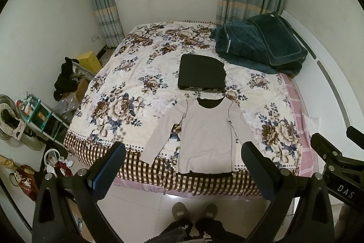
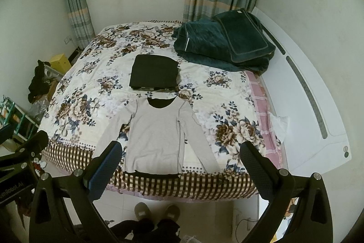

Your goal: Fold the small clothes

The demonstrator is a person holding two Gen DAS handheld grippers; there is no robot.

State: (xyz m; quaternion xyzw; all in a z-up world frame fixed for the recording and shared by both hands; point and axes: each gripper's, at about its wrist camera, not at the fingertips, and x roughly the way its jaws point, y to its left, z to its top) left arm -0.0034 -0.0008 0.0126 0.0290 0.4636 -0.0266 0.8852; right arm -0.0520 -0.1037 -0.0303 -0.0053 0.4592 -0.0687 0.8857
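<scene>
grey long-sleeve shirt [image 1: 204, 131] flat on bed [image 1: 127, 83], neckline toward window; both hand-held grippers [image 1: 182, 172] [image 2: 179, 171] spread apart.

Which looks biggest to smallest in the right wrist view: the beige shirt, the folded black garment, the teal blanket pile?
1. Dark teal blanket pile, though farther away.
2. Beige long-sleeved shirt; close to the pile, unsure.
3. Folded black garment.

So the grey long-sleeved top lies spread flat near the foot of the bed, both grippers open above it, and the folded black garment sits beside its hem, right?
Not the hem. In the left wrist view the folded black garment lies just beyond the neckline of the grey long-sleeved top, farther up the bed. The rest holds: left gripper and right gripper are open.
</scene>
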